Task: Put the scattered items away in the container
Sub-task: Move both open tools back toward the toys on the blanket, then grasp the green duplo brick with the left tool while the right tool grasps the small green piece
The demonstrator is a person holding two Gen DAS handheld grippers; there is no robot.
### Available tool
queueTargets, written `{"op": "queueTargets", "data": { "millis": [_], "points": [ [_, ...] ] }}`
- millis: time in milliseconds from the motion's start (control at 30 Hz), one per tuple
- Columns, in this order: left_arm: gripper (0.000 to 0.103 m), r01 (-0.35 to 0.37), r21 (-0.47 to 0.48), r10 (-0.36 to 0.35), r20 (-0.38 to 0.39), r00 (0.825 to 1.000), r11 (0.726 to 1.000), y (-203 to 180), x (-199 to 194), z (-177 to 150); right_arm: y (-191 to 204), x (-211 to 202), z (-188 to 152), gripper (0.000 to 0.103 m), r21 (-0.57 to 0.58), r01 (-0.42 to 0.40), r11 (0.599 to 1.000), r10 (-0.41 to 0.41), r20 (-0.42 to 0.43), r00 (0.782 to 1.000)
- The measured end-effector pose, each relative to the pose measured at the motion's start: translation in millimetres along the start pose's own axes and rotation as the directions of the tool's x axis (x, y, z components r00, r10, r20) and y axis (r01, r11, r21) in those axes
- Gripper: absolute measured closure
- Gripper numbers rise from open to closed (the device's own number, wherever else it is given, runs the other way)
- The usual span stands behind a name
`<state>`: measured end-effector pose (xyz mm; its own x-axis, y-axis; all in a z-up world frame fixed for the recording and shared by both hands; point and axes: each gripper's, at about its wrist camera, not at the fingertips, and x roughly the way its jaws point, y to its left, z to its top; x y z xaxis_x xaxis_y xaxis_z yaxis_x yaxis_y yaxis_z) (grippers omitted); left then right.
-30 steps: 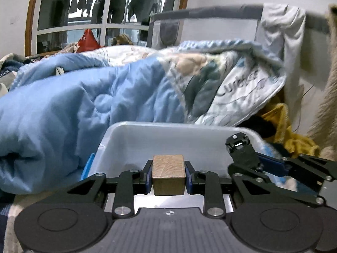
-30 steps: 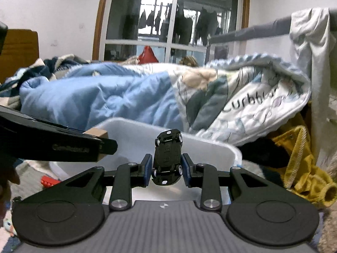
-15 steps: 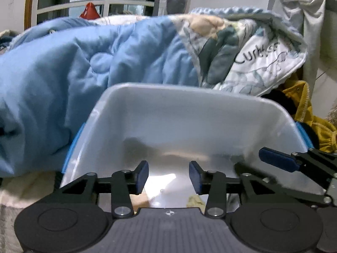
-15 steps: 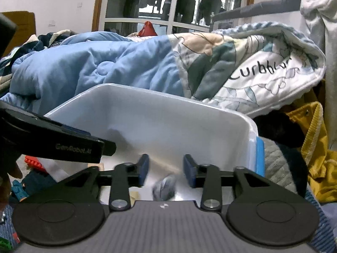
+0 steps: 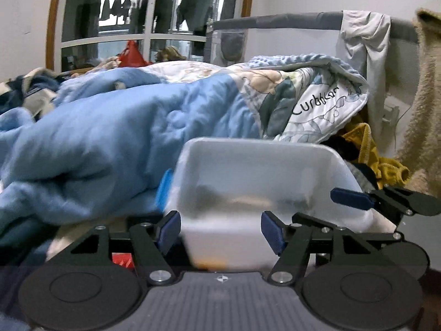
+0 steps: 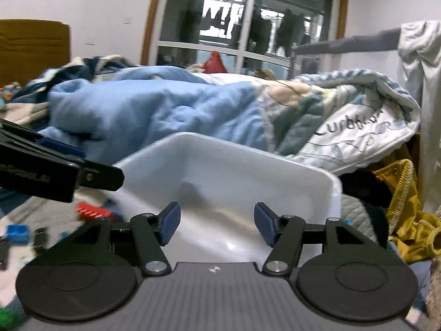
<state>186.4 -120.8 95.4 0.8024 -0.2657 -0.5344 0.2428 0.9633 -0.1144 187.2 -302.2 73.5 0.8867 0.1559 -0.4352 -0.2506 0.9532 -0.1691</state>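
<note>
Your left tongs (image 5: pixel 220 230) and right tongs (image 6: pixel 217 223) both face the container (image 5: pixel 261 160), which sits straight ahead of each pair. Behind the container, a quilt (image 5: pixel 124 127) lies heaped across the bed. Your right tongs reach in from the right of your left pair. Left of your right tongs, scattered toys (image 6: pixel 91 211) lie beside the container.
</note>
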Motion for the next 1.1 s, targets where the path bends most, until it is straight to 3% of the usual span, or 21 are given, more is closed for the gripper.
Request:
{"op": "queueTargets", "data": {
  "millis": [200, 500, 700, 900, 967, 1000, 1033, 1067, 1100],
  "points": [
    [0.032, -0.071, 0.032, 0.072, -0.013, 0.997, 0.997, 18, -51, -47, 41, -25, -23, 0.034, -0.025, -0.076, 0.997, 0.076, -0.014, 0.997],
    [0.030, -0.130, -0.107, 0.123, -0.069, 0.990, 0.986, 49, -82, -128, 85, -46, -64, 0.032, -0.038, -0.217, 0.975, 0.216, -0.035, 0.976],
    [0.030, -0.104, -0.104, 0.090, -0.130, 0.987, 0.989, 34, -80, -176, 100, -43, -83, 0.033, -0.046, -0.335, 0.941, 0.331, -0.073, 0.941],
    [0.030, -0.100, -0.094, 0.086, -0.143, 0.986, 0.991, 22, -58, -186, 118, -25, -87, 0.043, -0.052, -0.429, 0.902, 0.419, -0.137, 0.897],
    [0.032, -0.108, -0.096, 0.093, -0.154, 0.984, 0.990, 21, -52, -186, 125, -17, -87, 0.043, -0.060, -0.443, 0.894, 0.429, -0.166, 0.888],
    [0.039, -0.113, -0.096, 0.096, -0.163, 0.982, 0.989, 22, -49, -186, 128, -14, -88, 0.045, -0.065, -0.448, 0.891, 0.432, -0.177, 0.884],
    [0.052, -0.122, -0.098, 0.104, -0.173, 0.979, 0.988, 23, -47, -187, 131, -11, -88, 0.047, -0.069, -0.454, 0.888, 0.436, -0.188, 0.880],
    [0.058, -0.135, -0.102, 0.115, -0.185, 0.976, 0.986, 26, -46, -188, 133, -9, -88, 0.051, -0.071, -0.459, 0.886, 0.438, -0.199, 0.877],
    [0.058, -0.132, -0.115, 0.108, -0.193, 0.975, 0.985, 30, -45, -189, 135, -6, -88, 0.054, -0.073, -0.460, 0.885, 0.437, -0.210, 0.874]
  ]
}}
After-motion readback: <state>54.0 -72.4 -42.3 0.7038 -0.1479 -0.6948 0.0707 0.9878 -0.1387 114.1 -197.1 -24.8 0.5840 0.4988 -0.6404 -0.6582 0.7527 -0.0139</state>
